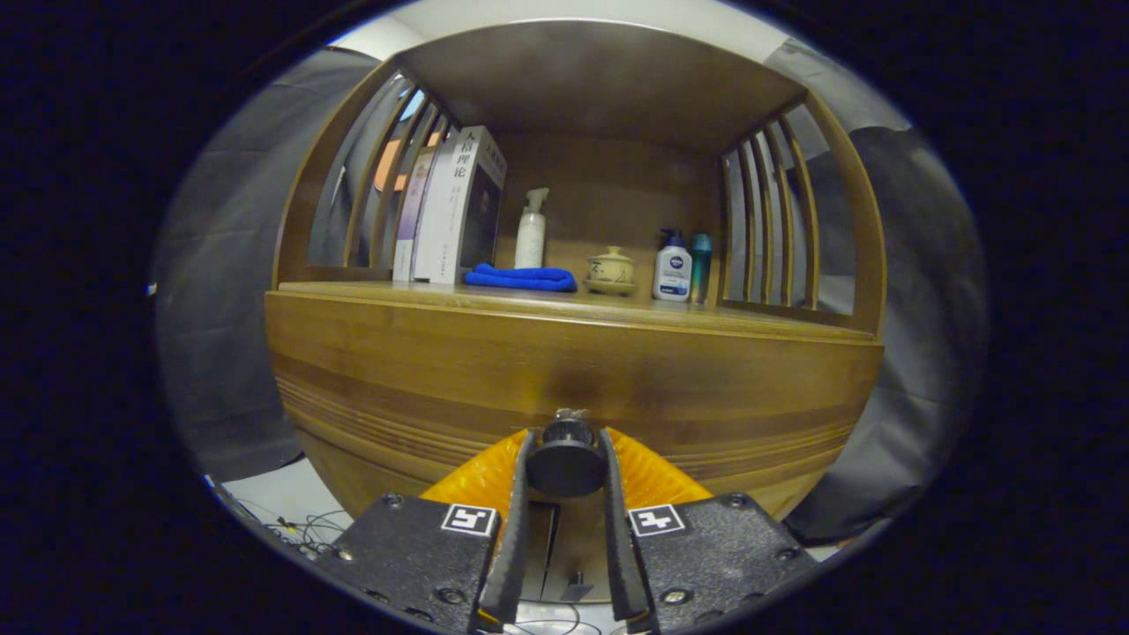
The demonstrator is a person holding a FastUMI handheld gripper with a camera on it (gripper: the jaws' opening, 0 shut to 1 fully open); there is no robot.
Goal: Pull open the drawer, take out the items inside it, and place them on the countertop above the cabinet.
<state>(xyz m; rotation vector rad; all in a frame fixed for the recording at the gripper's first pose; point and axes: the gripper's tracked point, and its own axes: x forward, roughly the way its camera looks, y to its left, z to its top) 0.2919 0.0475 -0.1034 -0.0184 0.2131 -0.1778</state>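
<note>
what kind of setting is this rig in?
Likely a mock home corner in a booth: wooden cabinet whose shelf holds books, lotion bottle and lidded cup. The tool grips the drawer knob.

The drawer front (564, 370) hides everything inside the drawer, so its contents cannot be told. The round knob (565, 460) sits between the gripper (565, 450) fingers, which cover its two flanks; whether both truly press on it is hard to judge, though they look to touch. The lower part of the cabinet is cut off behind the gripper body. On the countertop (617, 309), toward its back edge, the standing books (454, 207) hide part of the left slats, and the lettering on the small bottles (673, 269) is too small to make out. The cables (309, 529) on the floor run out of sight.
</note>
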